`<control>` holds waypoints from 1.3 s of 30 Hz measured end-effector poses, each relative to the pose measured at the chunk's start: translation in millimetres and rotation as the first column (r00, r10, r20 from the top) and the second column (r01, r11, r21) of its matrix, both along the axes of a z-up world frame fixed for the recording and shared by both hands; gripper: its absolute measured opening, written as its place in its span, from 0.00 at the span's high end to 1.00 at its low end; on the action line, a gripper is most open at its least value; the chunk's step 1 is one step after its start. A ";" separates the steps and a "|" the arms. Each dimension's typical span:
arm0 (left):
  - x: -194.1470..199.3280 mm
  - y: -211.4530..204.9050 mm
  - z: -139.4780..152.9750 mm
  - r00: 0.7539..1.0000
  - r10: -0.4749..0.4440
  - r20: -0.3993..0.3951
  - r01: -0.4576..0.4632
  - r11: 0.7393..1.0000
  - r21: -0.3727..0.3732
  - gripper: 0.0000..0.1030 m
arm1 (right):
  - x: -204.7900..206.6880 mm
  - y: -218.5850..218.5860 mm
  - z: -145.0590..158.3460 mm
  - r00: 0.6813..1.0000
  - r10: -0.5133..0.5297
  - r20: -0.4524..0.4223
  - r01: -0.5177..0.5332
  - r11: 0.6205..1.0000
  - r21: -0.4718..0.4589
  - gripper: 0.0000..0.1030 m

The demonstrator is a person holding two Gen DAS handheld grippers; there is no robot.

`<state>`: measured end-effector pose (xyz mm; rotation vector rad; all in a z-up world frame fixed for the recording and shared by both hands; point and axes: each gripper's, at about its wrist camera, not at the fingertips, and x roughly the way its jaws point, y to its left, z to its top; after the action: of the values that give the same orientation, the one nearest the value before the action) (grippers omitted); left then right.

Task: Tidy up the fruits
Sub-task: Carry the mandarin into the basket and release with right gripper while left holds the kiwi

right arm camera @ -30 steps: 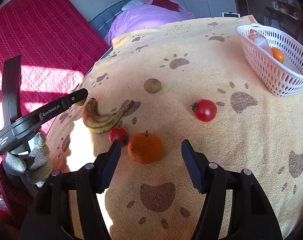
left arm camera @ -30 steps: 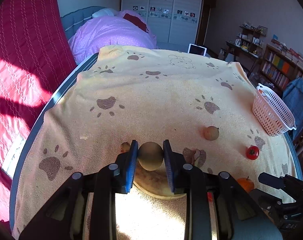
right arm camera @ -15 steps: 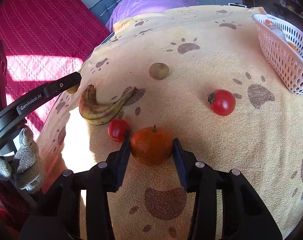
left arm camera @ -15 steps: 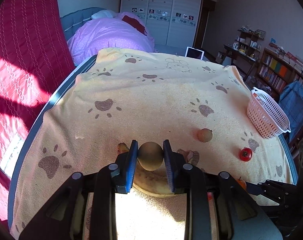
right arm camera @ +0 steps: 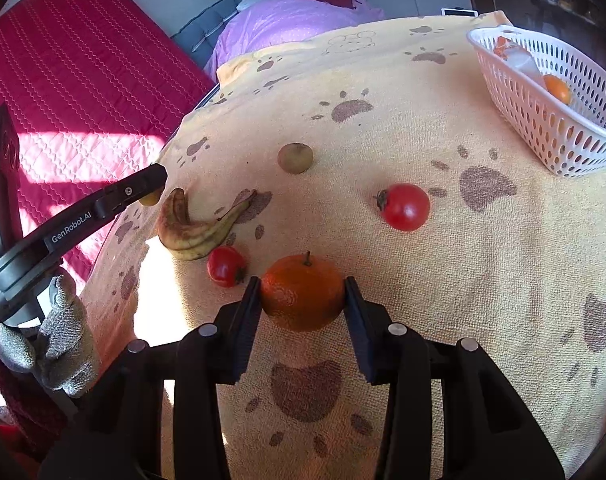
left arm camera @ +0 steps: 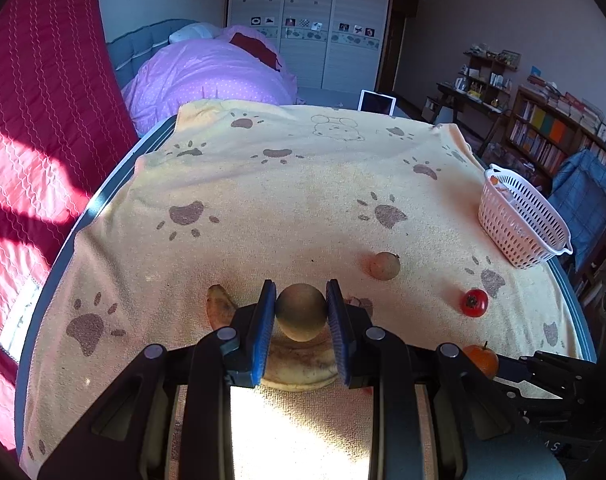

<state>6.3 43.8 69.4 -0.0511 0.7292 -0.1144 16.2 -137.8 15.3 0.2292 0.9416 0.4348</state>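
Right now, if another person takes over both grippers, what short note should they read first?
Left gripper: shut on a brown round fruit, above the banana.
Right gripper: fingers pressed on the orange, which seems not yet lifted off the towel.
Loose on the towel: banana, two tomatoes, another brown fruit.
Done: one orange fruit in the white basket.
Left: carry both held fruits to the basket, then the rest.

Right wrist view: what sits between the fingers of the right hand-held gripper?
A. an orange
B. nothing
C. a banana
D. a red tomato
A. The right hand-held gripper has both pads against the orange; the small tomato and the banana lie on the towel outside its fingers.
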 end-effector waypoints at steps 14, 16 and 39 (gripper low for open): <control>-1.4 -31.0 3.0 0.998 -0.066 0.002 0.066 0.998 0.017 0.75 | -1.4 -69.1 26.9 0.979 -0.189 0.070 0.186 0.981 0.048 0.59; -1.6 -35.3 3.3 0.997 -0.075 0.003 0.075 0.997 0.021 0.75 | -0.5 -76.8 31.8 0.974 -0.208 0.086 0.204 0.978 0.052 0.59; -4.5 -68.1 5.2 0.991 -0.131 0.001 0.131 0.990 0.054 0.75 | 28.1 -172.2 71.6 0.852 -0.464 0.241 0.463 0.884 0.061 0.59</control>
<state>1.7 -24.3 74.6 0.0484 0.7307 -0.2203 44.3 -310.0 86.9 0.3836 0.6078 0.0119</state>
